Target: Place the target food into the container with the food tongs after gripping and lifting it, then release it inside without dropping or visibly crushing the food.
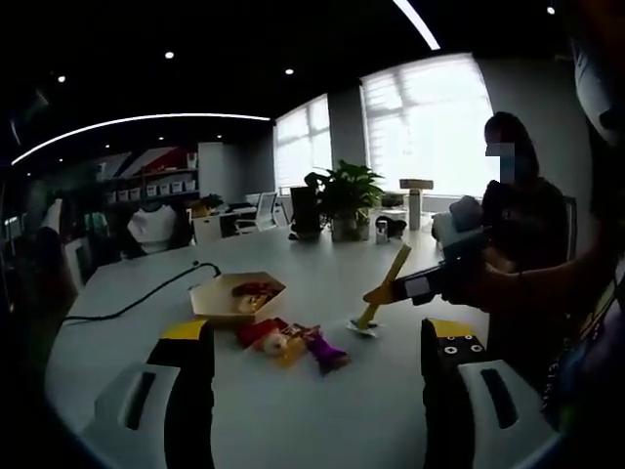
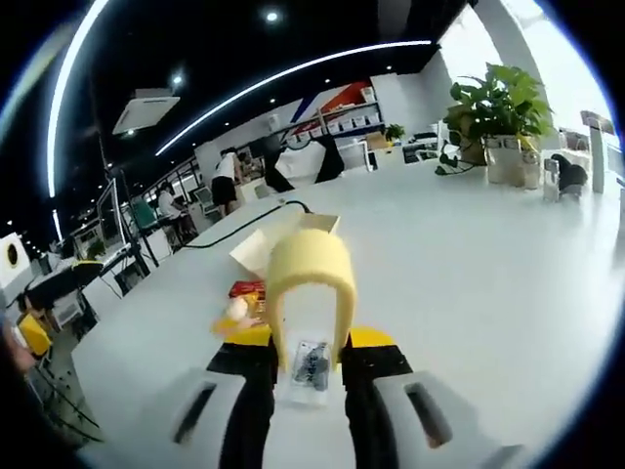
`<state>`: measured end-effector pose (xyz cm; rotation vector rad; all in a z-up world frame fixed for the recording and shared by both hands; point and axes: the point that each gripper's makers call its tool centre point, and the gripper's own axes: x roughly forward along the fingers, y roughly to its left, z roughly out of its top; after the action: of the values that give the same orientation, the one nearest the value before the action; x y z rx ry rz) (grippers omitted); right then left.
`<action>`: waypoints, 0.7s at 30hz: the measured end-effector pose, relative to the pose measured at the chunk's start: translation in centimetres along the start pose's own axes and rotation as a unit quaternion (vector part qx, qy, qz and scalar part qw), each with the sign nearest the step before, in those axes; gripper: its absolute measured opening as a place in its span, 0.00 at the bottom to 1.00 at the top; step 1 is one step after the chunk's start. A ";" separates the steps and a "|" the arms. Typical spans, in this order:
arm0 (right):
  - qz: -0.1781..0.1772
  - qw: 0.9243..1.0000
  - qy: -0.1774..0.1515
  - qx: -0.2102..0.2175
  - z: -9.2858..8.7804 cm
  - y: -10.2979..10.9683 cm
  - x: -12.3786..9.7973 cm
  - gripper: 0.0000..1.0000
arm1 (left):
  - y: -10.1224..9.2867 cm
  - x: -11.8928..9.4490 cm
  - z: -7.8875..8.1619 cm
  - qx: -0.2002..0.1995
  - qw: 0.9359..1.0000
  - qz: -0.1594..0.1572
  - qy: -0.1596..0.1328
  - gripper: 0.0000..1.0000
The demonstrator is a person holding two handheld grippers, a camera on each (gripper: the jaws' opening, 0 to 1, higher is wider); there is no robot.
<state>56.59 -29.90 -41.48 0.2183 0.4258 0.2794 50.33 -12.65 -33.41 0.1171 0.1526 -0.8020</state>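
Left gripper view: the left gripper (image 1: 312, 376) has its jaws wide apart with nothing between them, hanging above the table (image 1: 322, 420). Ahead between the jaws lies a small heap of food (image 1: 293, 342), reddish, pale and purple pieces, just this side of the tray (image 1: 220, 293), a shallow six-sided container with a few pieces already in it. The heap touches or nearly touches the tray's near corner; I cannot tell which. To the right of the heap, the right gripper (image 1: 430, 283) reaches in, carrying yellow tongs (image 1: 386, 288). The tongs slant down and towards the heap, their long axis running from upper right to lower left, and the tips sit on a small clear wrapper (image 1: 363, 329) just right of the food. So the tongs are far nearer the food than the left gripper, and the food lies to the left of their tips.

Right gripper view: the right gripper's jaws are narrowed on the tongs (image 2: 312, 293), gripping the two arms near the bottom, the rounded bend towards the camera. Between the arms lies the clear wrapper (image 2: 310, 363). The food (image 2: 239, 303) shows just left of the tongs, and the tray (image 2: 269, 244) lies beyond it. This view shows the clamp on the tongs, which the other hides; the other shows the slant and the tips, which cannot be made out here.

My reading: the tips must shift left to the heap before closing.
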 end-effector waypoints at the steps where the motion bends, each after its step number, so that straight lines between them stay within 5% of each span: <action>1: 0.000 1.000 0.007 -0.012 -0.1 0.1 0.2 0.22 | 0.1 -0.1 0.0 -0.002 1.000 0.002 -0.001 0.93; 10: 0.003 0.999 0.038 -0.017 -1.0 -0.2 0.5 0.20 | 0.8 -0.4 0.2 -0.006 1.000 0.011 -0.009 0.93; 16: 0.009 0.992 0.112 -0.064 -1.7 0.0 1.1 0.19 | 0.9 -0.3 0.2 -0.003 1.000 0.010 -0.007 0.93; 21: 0.021 0.995 0.069 -0.065 -0.2 0.6 0.9 0.19 | 1.0 -0.2 0.5 -0.002 1.000 0.012 -0.009 0.93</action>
<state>57.13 -29.05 -41.82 0.0801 0.5383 0.3632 50.94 -11.87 -32.79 0.1072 0.1359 -0.7783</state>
